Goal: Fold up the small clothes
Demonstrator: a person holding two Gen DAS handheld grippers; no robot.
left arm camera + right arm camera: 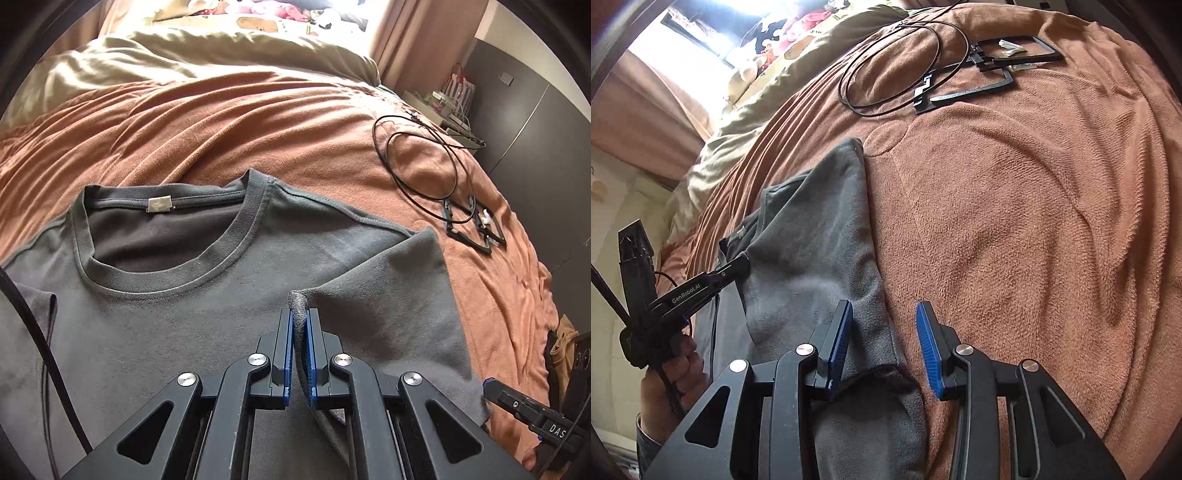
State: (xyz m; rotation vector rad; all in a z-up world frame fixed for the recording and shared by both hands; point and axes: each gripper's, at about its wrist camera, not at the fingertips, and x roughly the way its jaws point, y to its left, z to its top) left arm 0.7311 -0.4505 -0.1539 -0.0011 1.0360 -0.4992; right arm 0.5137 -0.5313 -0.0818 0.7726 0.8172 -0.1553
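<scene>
Pinched between the pads of the left gripper (300,314), we found a fold of the grey T-shirt (184,302), apparently a sleeve drawn in over the chest. We noted the right gripper (884,334) spread, its jaws straddling the shirt's side edge without pressing it. We judged folding barely begun: one side going in, the other side and the lengthwise folds outstanding. We recorded the shirt lying on an orange blanket (229,122) over a bed, with a black cable (417,162) near it and curtains behind.
</scene>
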